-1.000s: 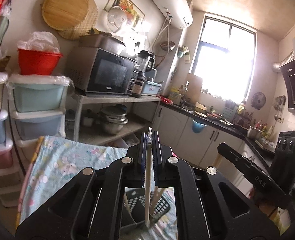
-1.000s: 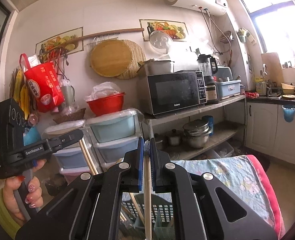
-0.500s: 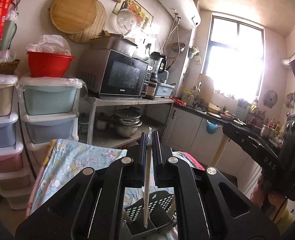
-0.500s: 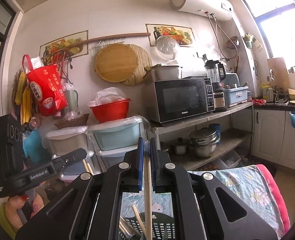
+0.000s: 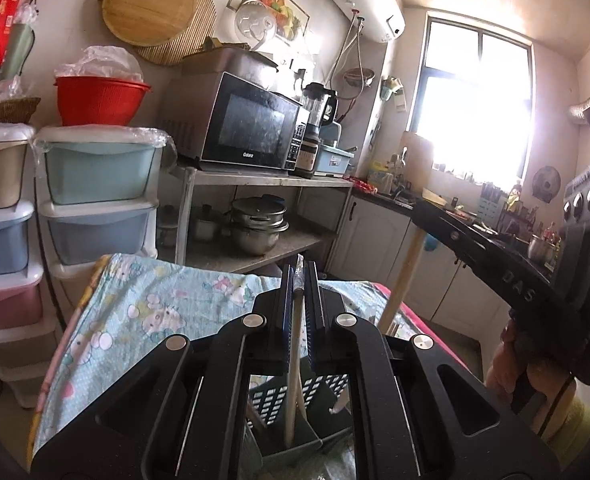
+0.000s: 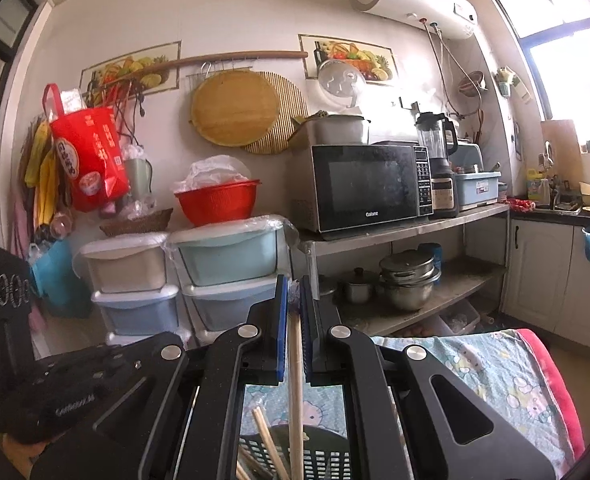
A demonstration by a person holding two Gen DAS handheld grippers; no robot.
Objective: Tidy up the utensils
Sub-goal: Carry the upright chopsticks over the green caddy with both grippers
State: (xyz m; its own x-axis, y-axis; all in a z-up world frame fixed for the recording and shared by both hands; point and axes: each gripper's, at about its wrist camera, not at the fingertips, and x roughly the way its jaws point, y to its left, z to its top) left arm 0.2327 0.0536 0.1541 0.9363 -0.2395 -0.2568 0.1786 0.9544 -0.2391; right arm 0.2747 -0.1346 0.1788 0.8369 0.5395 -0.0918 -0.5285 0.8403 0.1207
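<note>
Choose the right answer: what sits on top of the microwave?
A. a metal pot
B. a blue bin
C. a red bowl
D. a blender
A: a metal pot stands on the microwave; the red bowl sits on the bins and the blender stands beside the microwave.

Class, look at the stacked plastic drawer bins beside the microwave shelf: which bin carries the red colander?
The top light-green bin of the column nearest the microwave; the red colander sits on its plastic-covered lid, unlike the beige bin beside it.
</note>
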